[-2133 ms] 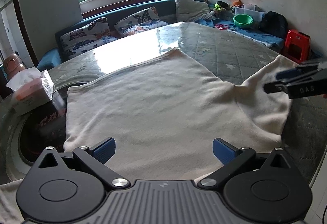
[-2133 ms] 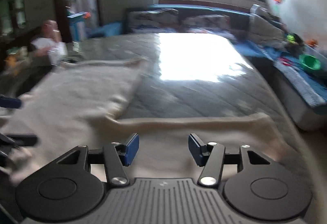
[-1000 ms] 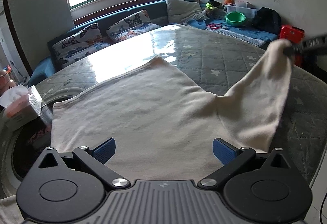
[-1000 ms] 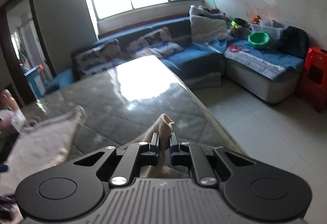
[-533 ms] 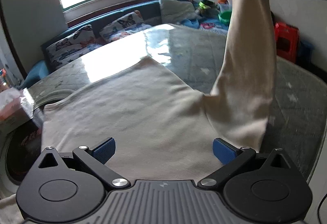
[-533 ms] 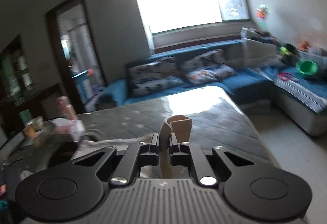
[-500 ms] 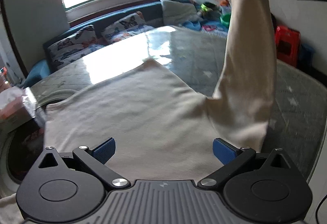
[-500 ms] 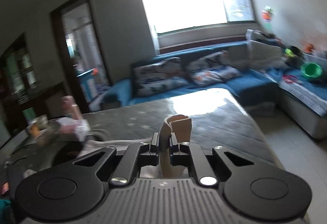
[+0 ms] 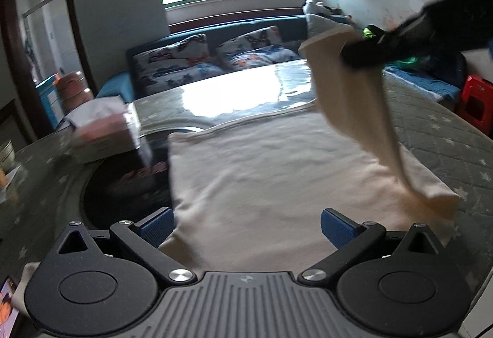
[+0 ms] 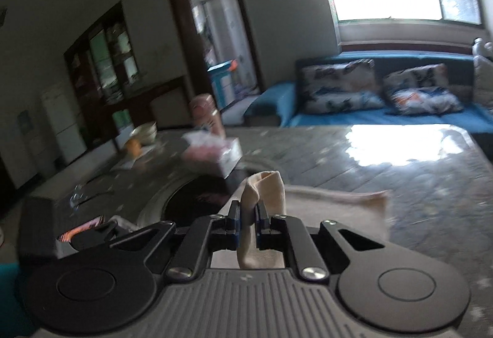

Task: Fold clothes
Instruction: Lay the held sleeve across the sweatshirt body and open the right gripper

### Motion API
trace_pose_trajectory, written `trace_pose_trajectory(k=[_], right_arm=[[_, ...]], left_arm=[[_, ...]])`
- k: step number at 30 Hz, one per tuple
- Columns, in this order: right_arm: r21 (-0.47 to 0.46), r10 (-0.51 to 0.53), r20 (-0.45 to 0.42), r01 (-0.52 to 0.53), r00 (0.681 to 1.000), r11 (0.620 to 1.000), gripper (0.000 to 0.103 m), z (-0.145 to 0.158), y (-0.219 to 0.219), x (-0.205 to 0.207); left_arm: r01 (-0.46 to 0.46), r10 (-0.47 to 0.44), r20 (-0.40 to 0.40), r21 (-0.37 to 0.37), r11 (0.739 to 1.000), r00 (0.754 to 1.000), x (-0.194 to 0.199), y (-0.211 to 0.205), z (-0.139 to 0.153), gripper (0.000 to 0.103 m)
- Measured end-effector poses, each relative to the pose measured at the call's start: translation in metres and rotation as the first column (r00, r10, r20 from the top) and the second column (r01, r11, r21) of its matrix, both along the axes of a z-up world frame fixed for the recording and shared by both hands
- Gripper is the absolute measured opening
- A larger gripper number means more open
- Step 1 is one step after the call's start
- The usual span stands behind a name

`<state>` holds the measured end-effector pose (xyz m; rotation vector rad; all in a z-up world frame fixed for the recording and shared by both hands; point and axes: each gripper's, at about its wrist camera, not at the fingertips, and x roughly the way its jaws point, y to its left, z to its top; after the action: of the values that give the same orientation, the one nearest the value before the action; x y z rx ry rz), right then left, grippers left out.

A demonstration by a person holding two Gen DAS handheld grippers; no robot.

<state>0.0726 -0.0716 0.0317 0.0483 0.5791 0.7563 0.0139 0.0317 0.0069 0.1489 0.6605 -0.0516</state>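
Gaping wide, the left hand-held gripper (image 9: 245,224) hovers empty at the near hem of the shirt (image 9: 262,177), which lies flat on the bench (image 9: 446,134) and runs toward 12 o'clock. Up at 2 o'clock the right hand-held gripper (image 10: 247,219) pinches the sleeve (image 9: 354,85) aloft — its long axis slanting from cuff down to shoulder at 4 o'clock. My guess: the sleeve wants laying across toward 10 o'clock, the right one's job.
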Motion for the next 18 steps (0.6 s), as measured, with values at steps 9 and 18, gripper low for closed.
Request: trace_pose_trajectory(k=[9,18], right_arm=[[-0.025,0.126,-0.075,-0.128,0.989,0.991,0.015,-0.030,0.040,-0.002],[-0.155,-0.014,-0.056,0.006,0.998,0.988,0.016,-0.040,-0.014,0.003]], left_arm=[[-0.029,0.029,0.003,-0.006,1.000,1.000,-0.003,0.009,0.000,0.103],[-0.030,0.030,0.010,-0.022,0.999,1.000,0.001,0.007,0.004,0.103]])
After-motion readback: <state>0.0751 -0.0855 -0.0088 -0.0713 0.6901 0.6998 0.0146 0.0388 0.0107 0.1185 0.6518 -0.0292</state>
